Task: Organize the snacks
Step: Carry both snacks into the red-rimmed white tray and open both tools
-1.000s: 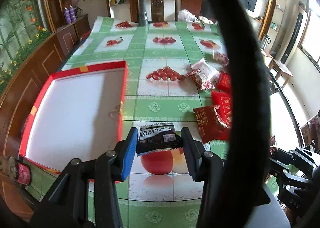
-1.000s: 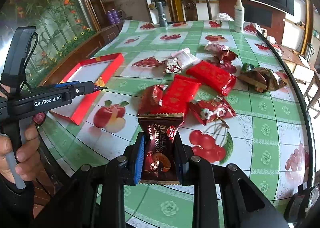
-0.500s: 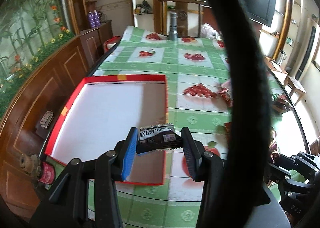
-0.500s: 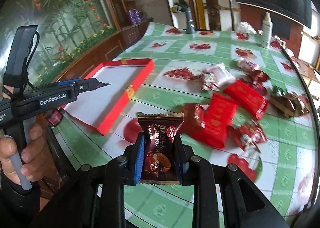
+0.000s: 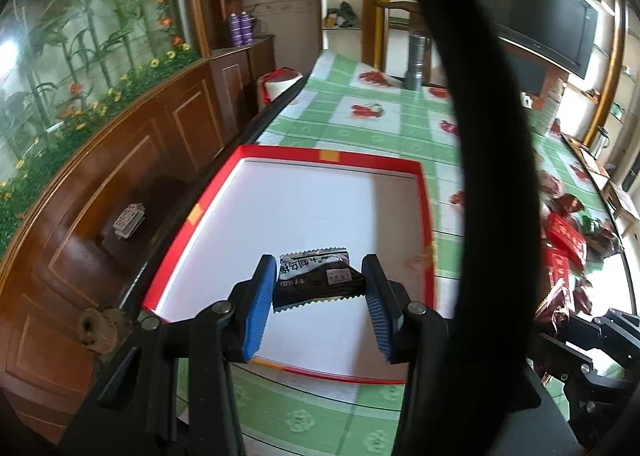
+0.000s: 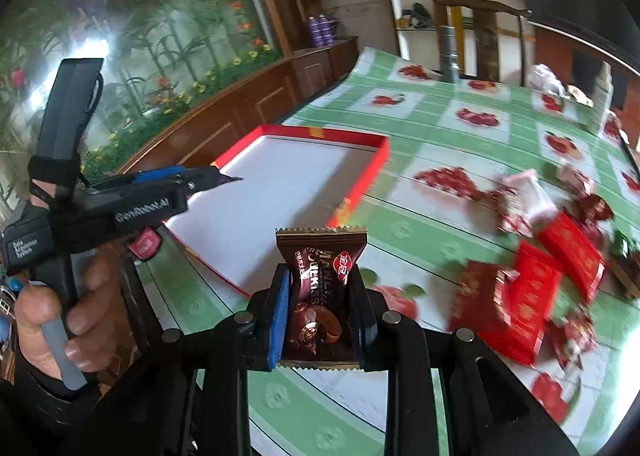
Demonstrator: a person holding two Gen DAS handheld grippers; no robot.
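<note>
My left gripper (image 5: 320,288) is shut on a black snack packet (image 5: 316,280), held crosswise above the near part of the red-rimmed white tray (image 5: 424,208). In the right wrist view my right gripper (image 6: 320,296) is shut on a brown chocolate snack packet (image 6: 320,288), held upright over the tablecloth just right of the red tray (image 6: 372,164). The left gripper (image 6: 224,178) shows there from the side, reaching over the tray, with a hand (image 6: 52,316) on its handle. Red snack packets (image 6: 532,296) lie loose on the table at the right.
A green checked tablecloth (image 6: 420,224) with fruit prints covers the table. A metal flask (image 5: 416,62) stands at the far end by a wooden chair (image 6: 484,40). A wooden cabinet (image 5: 132,160) runs along the left edge. A thick black cable (image 5: 492,136) crosses the left wrist view.
Both grippers have swung left with their packets. The left one has come from over the tablecloth to above the tray. The right one has drawn away from the red packets toward the tray.
</note>
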